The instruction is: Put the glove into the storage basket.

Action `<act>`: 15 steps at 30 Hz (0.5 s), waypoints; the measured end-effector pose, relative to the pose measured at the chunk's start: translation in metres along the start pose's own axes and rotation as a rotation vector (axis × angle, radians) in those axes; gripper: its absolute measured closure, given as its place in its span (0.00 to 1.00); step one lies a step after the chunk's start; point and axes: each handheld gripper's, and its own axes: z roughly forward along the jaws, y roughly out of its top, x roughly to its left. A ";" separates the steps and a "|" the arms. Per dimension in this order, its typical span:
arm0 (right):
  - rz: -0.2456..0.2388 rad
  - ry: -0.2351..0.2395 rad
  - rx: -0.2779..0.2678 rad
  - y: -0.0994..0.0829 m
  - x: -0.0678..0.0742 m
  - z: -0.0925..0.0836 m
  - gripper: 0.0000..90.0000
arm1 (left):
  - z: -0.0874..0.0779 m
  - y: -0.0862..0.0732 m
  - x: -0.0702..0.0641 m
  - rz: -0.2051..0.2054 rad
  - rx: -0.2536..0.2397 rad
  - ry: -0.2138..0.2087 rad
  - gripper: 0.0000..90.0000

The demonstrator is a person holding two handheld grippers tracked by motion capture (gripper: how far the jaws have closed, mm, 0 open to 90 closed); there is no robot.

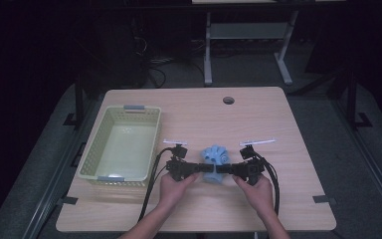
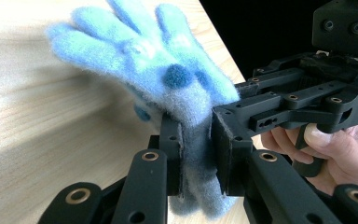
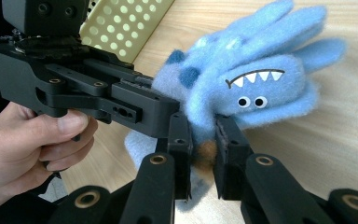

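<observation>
A fuzzy light-blue glove [image 1: 216,154] with a monster face, white teeth and dark blue spots lies in the middle of the table, fingers pointing away from the person. Both grippers hold its cuff end from opposite sides. My left gripper [image 1: 202,169] comes in from the left, and in the left gripper view its jaws [image 2: 196,140] are shut on the glove's [image 2: 158,60] grey-blue cuff. My right gripper [image 1: 224,169] comes in from the right and is shut [image 3: 203,140] on the glove [image 3: 256,70] just beside the left gripper's [image 3: 144,109] jaws.
A pale yellow-green perforated basket [image 1: 95,154] stands empty at the table's left, close to the left hand. A round cable hole [image 1: 228,100] sits near the far edge. Black cables trail from both grippers toward the front edge.
</observation>
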 end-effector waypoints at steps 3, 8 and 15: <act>-0.003 0.000 -0.001 0.002 0.003 -0.001 0.87 | -0.003 0.002 -0.001 0.009 -0.001 -0.004 0.83; -0.026 0.006 -0.007 0.006 0.008 -0.002 0.87 | -0.010 0.003 -0.003 0.013 -0.010 -0.013 0.83; -0.026 0.020 -0.007 0.010 0.015 -0.001 0.87 | -0.018 0.005 -0.006 0.015 -0.016 -0.013 0.83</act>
